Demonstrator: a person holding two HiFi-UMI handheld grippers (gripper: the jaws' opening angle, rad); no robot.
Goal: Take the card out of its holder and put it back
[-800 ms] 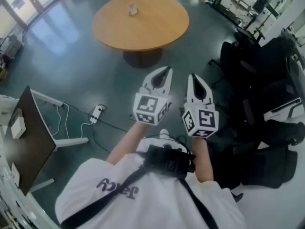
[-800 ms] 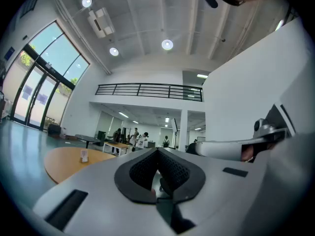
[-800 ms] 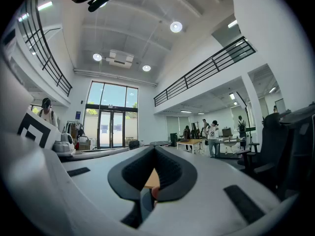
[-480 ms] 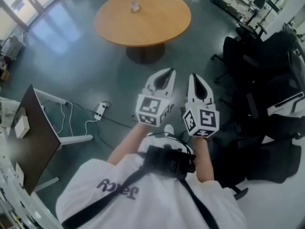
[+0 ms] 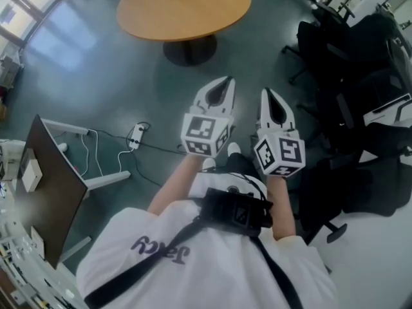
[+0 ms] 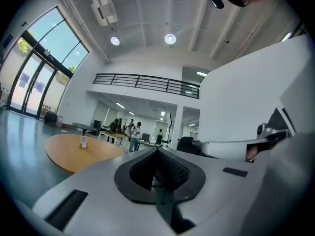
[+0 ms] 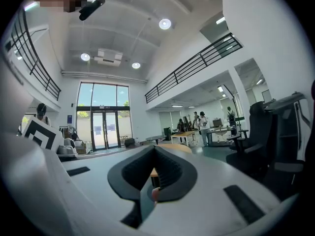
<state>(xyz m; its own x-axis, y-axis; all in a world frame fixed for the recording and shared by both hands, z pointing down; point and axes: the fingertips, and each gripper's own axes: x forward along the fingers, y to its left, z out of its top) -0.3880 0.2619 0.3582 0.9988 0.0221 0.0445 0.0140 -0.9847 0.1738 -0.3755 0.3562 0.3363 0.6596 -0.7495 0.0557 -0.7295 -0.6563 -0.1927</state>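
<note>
- Warm orange-brown wood on the round table (image 5: 183, 8), above a dark pedestal.
- Glossy dark grey-green on the floor (image 5: 96, 69).
- White shells on the left gripper (image 5: 225, 82) and right gripper (image 5: 266, 94), with black ridged pads (image 6: 142, 171).
- Black-and-white square markers on their cubes (image 5: 205, 134).
- White shirt (image 5: 161, 275) with dark lettering, crossed by a black strap (image 5: 154, 256).
- Black chairs (image 5: 341, 50).
- Dark brown desk (image 5: 51, 185) on white legs.

The table (image 5: 187, 11) top looks like wood, smooth with a soft sheen. The floor (image 5: 84, 50) is glossy (window light smears across it). The left gripper (image 5: 225, 81) and right gripper (image 5: 266, 93) have smooth, matt white plastic shells. Their pads (image 6: 141, 171) are black and finely ribbed. The shirt (image 5: 212, 275) is white cloth.
</note>
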